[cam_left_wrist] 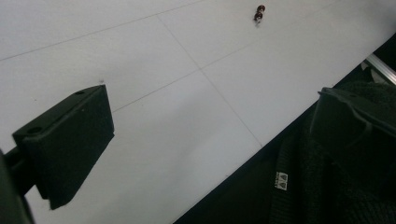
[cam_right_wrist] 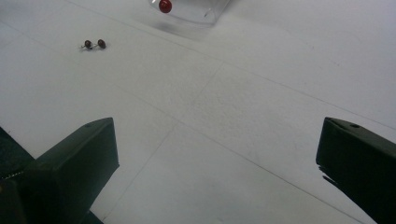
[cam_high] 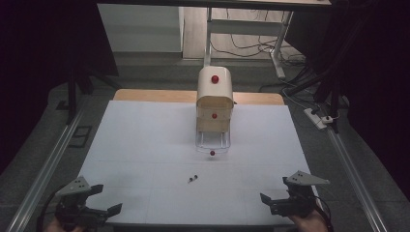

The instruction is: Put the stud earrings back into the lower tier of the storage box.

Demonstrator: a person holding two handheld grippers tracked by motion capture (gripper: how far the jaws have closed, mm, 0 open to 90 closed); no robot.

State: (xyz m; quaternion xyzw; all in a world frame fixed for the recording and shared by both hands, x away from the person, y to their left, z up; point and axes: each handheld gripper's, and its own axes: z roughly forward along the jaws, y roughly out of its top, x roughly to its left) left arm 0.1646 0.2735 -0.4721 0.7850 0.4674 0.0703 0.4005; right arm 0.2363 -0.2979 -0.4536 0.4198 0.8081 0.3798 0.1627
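A small cream drawer cabinet (cam_high: pixel 214 96) with red knobs stands at the middle back of the white table (cam_high: pixel 145 145). Its clear bottom drawer (cam_high: pixel 212 141) is pulled out, with a red knob (cam_high: pixel 212 152) at the front; the right gripper view shows the same drawer (cam_right_wrist: pixel 196 13) and knob (cam_right_wrist: pixel 165 5). A tiny pair of dark red studs (cam_high: pixel 193 179) (cam_left_wrist: pixel 259 11) (cam_right_wrist: pixel 93 44) lies on the table in front of the drawer. My left gripper (cam_high: pixel 107 199) (cam_left_wrist: pixel 210 140) hovers open and empty at the near left corner. At the near right edge my right gripper (cam_high: pixel 274 189) (cam_right_wrist: pixel 219 158) is open and empty too.
The table's near edge (cam_left_wrist: pixel 243 161) runs just under the left gripper, with a dark sleeve (cam_left_wrist: pixel 336 186) below it. Metal rails (cam_high: pixel 43 174) flank the table. A desk frame and cables (cam_high: pixel 251 43) stand on the floor beyond.
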